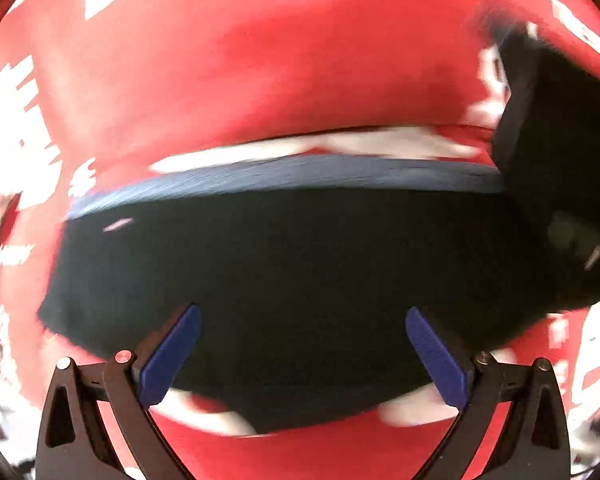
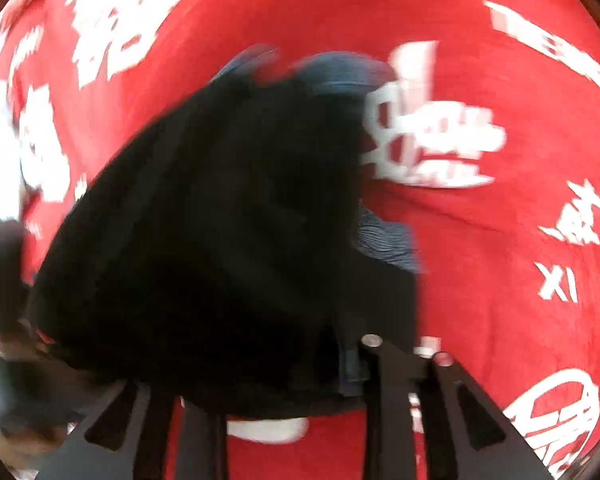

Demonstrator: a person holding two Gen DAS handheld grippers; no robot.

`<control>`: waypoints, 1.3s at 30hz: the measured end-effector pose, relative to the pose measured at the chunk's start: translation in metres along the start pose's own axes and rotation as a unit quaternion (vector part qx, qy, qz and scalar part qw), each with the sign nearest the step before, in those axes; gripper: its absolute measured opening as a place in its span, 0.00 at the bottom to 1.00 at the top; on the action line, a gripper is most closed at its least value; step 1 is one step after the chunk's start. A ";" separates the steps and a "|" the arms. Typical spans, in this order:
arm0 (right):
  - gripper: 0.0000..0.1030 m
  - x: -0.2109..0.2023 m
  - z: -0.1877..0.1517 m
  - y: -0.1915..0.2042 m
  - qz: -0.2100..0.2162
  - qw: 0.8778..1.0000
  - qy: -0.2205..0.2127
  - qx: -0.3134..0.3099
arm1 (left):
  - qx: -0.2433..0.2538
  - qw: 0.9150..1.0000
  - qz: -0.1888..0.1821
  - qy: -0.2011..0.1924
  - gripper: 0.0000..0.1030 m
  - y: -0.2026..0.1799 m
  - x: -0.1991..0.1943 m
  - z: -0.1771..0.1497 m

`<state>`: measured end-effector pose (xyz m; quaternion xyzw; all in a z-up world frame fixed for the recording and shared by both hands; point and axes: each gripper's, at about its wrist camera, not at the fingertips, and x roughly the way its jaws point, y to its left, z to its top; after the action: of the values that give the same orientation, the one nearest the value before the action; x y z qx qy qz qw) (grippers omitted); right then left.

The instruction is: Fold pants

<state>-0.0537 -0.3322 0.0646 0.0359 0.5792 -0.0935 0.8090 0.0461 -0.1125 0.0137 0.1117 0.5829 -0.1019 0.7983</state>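
Observation:
Dark pants (image 1: 300,260) lie bunched on a red cloth (image 1: 260,80) printed with white characters. A blue-grey edge (image 1: 300,176) runs along their far side. My left gripper (image 1: 304,354) hangs over the near part of the pants, open, blue pads (image 1: 172,356) wide apart with nothing between them. The right gripper's black body (image 1: 540,140) shows blurred at the pants' right end. In the right wrist view the pants (image 2: 220,220) fill the middle and cover the fingertips. Only one finger arm (image 2: 380,364) shows, so its grip is hidden.
The red cloth (image 2: 500,240) spreads under everything and reaches every edge of both views. A blurred dark shape (image 2: 8,280) sits at the left edge of the right wrist view. Both views are smeared by motion.

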 end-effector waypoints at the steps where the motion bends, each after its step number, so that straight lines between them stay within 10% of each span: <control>1: 0.46 0.018 -0.005 0.018 -0.014 1.000 0.011 -0.024 | -0.014 1.000 0.010 0.004 1.00 0.018 0.002 -0.005; 6: 0.46 0.065 -0.038 0.099 -0.142 0.972 0.053 -0.181 | -0.085 0.995 0.038 0.022 1.00 0.080 0.007 -0.023; 11: 0.51 0.003 -0.032 0.138 -0.066 0.970 -0.003 -0.235 | -0.093 0.995 -0.002 0.033 1.00 0.080 0.009 -0.032; 15: 0.54 -0.017 -0.018 0.077 0.077 0.993 0.021 -0.087 | -0.047 0.993 -0.107 0.020 1.00 0.025 -0.012 -0.007; 21: 0.54 0.002 -0.027 -0.043 0.091 0.985 0.053 0.138 | 0.036 0.970 -0.235 0.047 0.87 -0.055 -0.008 0.018; 26: 0.54 0.013 -0.042 -0.067 0.120 0.975 0.062 0.179 | 0.063 0.964 -0.241 0.095 0.69 -0.086 0.020 0.023; 31: 0.54 0.023 -0.050 -0.071 0.144 0.965 0.071 0.206 | 0.047 0.958 -0.250 0.130 0.26 -0.093 0.039 0.023; 39: 0.51 0.004 -0.045 -0.079 0.156 0.969 0.063 0.181 | 0.052 0.956 -0.261 0.122 0.15 -0.073 0.028 0.014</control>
<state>-0.1096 -0.4027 0.0506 0.2775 0.5893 -0.0667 0.7558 0.0456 -0.1876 -0.0134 0.0085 0.6790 -0.3225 0.6595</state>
